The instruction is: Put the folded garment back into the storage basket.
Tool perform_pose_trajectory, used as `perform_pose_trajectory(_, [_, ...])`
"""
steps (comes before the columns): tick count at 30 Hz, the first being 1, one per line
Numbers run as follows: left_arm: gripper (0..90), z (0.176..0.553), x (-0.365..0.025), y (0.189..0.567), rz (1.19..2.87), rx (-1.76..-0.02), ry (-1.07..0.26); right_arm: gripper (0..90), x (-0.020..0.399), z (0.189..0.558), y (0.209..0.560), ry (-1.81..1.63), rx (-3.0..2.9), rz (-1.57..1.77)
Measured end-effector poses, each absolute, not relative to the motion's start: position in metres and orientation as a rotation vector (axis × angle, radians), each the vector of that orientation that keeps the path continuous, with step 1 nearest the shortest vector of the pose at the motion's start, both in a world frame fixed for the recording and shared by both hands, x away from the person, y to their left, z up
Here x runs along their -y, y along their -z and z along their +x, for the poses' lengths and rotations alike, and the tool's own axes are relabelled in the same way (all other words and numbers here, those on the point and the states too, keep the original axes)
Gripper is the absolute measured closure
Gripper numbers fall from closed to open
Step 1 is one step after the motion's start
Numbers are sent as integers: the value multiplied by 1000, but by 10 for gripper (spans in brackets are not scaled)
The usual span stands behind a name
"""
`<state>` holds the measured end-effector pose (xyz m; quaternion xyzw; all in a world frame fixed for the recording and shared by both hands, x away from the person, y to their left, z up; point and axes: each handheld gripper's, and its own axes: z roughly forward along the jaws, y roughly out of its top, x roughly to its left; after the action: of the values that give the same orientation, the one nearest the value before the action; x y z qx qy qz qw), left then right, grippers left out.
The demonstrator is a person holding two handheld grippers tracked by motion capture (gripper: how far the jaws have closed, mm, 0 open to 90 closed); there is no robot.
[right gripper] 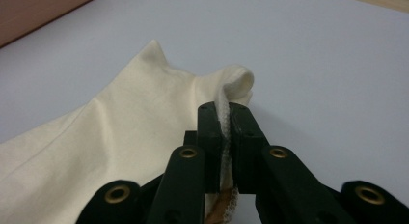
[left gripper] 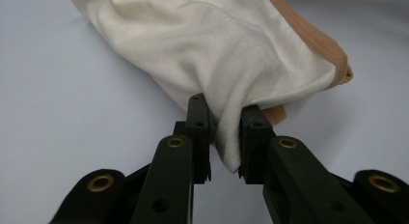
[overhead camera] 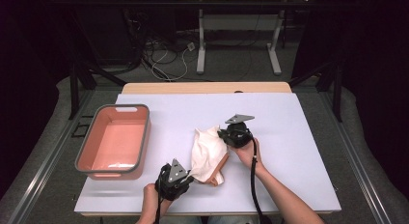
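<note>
Surroundings: dark room around a white tabletop (overhead camera: 289, 137); beyond its far edge a grey floor with loose cables (overhead camera: 166, 60) and the legs of a second table (overhead camera: 238, 38).
Cloth: a cream cloth (overhead camera: 208, 154) with a tan trim lies crumpled near the middle of the tabletop, slightly toward the near edge, stretched between the two grippers. In the left gripper view the cloth (left gripper: 217, 45) bulges upward and the tan trim (left gripper: 318, 40) runs along its right edge.
Left gripper: the left gripper (overhead camera: 185, 178) sits at the near left end of the cloth, held by a hand (overhead camera: 153, 197) coming in from the near edge. In its own view the left gripper (left gripper: 225, 137) is clenched on a fold of the white fabric, which hangs down between the pads.
Right gripper: the right gripper (overhead camera: 223, 133) is at the far right end of the cloth, with a hand (overhead camera: 247, 151) behind it. In its own view the right gripper (right gripper: 225, 144) pinches a thin rolled edge of the cloth (right gripper: 111, 147), clamped tight.
Bin: a pink bin (overhead camera: 84, 154) with a grey rim stands on the left part of the tabletop, well apart from the cloth.
</note>
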<state>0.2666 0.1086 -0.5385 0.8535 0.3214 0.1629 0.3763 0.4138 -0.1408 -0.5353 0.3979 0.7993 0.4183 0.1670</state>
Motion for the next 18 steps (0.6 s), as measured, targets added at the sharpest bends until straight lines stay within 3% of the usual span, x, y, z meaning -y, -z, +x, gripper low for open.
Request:
perform_pose_trajectory(12, [780,258,-138,541,2211,-884,-443,840,122,406,543,-1224,-2314,1115])
perform_pose_trajectory(18, [762,258,-142,548,2271,-910,-371,822,117,408,553,-1174,-2358,1133])
